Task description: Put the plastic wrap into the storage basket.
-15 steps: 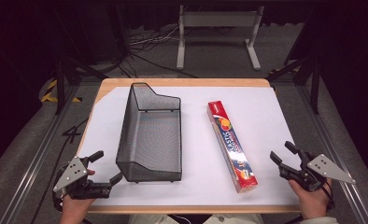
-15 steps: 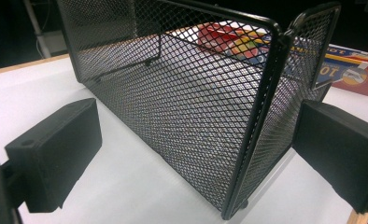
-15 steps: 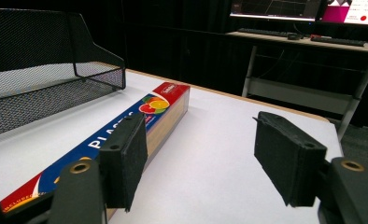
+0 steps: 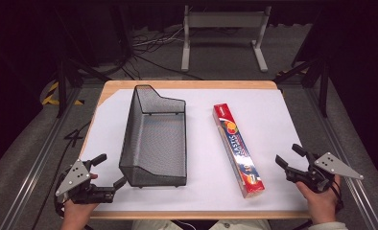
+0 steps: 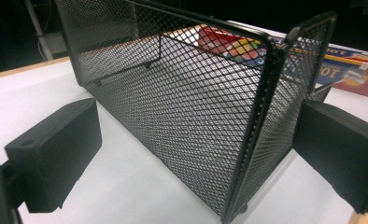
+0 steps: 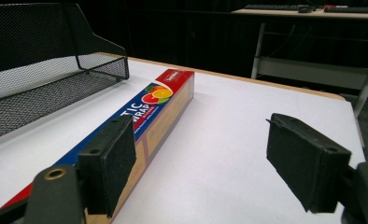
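We see a black wire-mesh metal basket [image 4: 154,143] with a matt finish beside a glossy printed cardboard wrap box [image 4: 237,149]. Both lie on smooth white paper [image 4: 273,124] over a light wooden table [image 4: 187,85]. We note matt black jaw pads [image 6: 111,161], foam-like in texture.

A wooden table [image 4: 187,85] carried a white sheet [image 4: 268,120] over nearly its whole top. On the sheet stood a black wire-mesh tray [image 4: 154,139], and a plastic-wrap box [image 4: 237,148] lay beside it, apart.

I see a black wire-mesh basket [image 4: 154,141] lying empty, lengthwise on the white table cover. Just right of it, apart, lies a long red-and-blue plastic wrap box [image 4: 237,149], flat and slightly angled.
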`<state>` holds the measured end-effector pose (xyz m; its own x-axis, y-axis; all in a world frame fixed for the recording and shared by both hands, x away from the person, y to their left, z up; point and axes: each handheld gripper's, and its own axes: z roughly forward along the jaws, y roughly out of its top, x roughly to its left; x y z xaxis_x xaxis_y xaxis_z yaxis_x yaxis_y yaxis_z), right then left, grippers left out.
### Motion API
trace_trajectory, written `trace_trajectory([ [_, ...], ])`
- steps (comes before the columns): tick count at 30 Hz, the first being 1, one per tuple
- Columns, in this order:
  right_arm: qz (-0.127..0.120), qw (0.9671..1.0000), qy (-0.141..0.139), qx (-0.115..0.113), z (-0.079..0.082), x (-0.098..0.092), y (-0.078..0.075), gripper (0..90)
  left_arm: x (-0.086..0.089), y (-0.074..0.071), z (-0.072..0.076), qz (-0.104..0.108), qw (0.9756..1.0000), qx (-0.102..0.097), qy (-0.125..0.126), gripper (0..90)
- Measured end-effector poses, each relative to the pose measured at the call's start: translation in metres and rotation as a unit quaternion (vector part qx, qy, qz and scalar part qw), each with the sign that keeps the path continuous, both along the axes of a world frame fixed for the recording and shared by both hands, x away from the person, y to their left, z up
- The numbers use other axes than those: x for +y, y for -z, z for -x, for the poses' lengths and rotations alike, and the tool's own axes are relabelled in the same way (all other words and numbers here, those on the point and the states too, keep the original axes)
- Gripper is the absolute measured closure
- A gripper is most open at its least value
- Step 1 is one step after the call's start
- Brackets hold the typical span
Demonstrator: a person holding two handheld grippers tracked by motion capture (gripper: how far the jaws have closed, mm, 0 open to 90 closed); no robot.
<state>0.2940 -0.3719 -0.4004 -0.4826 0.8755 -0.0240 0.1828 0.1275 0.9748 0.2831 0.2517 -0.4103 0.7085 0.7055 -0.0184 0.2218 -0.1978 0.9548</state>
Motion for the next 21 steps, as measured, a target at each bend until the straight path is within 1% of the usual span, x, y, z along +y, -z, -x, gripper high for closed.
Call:
trace_trajectory([
  [1, 0.000, 1.0000, 0.001, 0.001, -0.001, 0.000, -0.001, 23.8, 0.000, 0.000, 0.001, -0.003, 1.0000, 0.001, 0.001, 2.2],
  [3, 0.002, 0.9999, 0.000, 0.013, -0.005, 0.000, -0.004, 22.1, -0.001, 0.000, 0.003, -0.006, 1.0000, 0.001, 0.002, 2.2],
  [4, 0.009, 0.9997, 0.006, 0.020, -0.007, 0.001, -0.007, 21.9, -0.002, 0.000, 0.003, -0.006, 1.0000, 0.001, 0.002, 2.2],
  [5, 0.009, 0.9997, 0.006, 0.024, -0.009, 0.001, -0.009, 20.8, -0.003, 0.000, 0.003, -0.007, 1.0000, 0.001, 0.002, 2.2],
  [7, 0.004, 0.9997, 0.006, 0.023, -0.012, 0.001, -0.015, 20.3, -0.004, 0.000, 0.004, -0.015, 0.9999, 0.001, 0.002, 2.2],
  [8, 0.000, 0.9997, 0.003, 0.026, -0.014, 0.000, -0.019, 18.4, -0.004, 0.000, 0.004, -0.014, 0.9999, 0.002, 0.001, 2.2],
  [10, -0.005, 0.9996, -0.001, 0.028, -0.019, 0.001, -0.025, 18.2, -0.004, 0.000, 0.005, -0.016, 0.9999, 0.001, 0.000, 2.1],
  [13, -0.012, 0.9991, -0.014, 0.038, -0.028, 0.001, -0.031, 18.1, -0.003, 0.001, 0.006, -0.013, 0.9999, 0.003, -0.003, 2.1],
  [14, -0.014, 0.9990, -0.011, 0.040, -0.030, 0.001, -0.032, 18.6, -0.002, 0.001, 0.006, -0.014, 0.9999, 0.001, -0.003, 2.2],
  [15, -0.012, 0.9991, -0.007, 0.040, -0.032, 0.001, -0.033, 20.5, -0.002, 0.001, 0.006, -0.011, 0.9999, 0.003, -0.003, 2.2],
  [17, 0.002, 0.9986, 0.003, 0.053, -0.037, 0.000, -0.036, 20.8, -0.002, 0.001, 0.006, -0.012, 0.9999, 0.001, -0.002, 2.2],
  [18, 0.008, 0.9986, 0.006, 0.052, -0.038, 0.000, -0.037, 20.8, -0.002, 0.001, 0.006, -0.012, 0.9999, 0.002, -0.002, 2.2],
  [19, 0.012, 0.9989, 0.003, 0.046, -0.038, 0.001, -0.038, 20.8, -0.002, 0.001, 0.006, -0.013, 0.9999, 0.001, -0.002, 2.2],
  [20, 0.012, 0.9989, 0.003, 0.046, -0.038, 0.001, -0.038, 20.8, -0.002, 0.001, 0.006, -0.013, 0.9999, 0.001, -0.002, 2.2],
  [21, 0.023, 0.9986, -0.005, 0.046, -0.039, 0.003, -0.041, 20.8, -0.002, 0.001, 0.006, -0.013, 0.9999, 0.001, -0.002, 2.2],
])
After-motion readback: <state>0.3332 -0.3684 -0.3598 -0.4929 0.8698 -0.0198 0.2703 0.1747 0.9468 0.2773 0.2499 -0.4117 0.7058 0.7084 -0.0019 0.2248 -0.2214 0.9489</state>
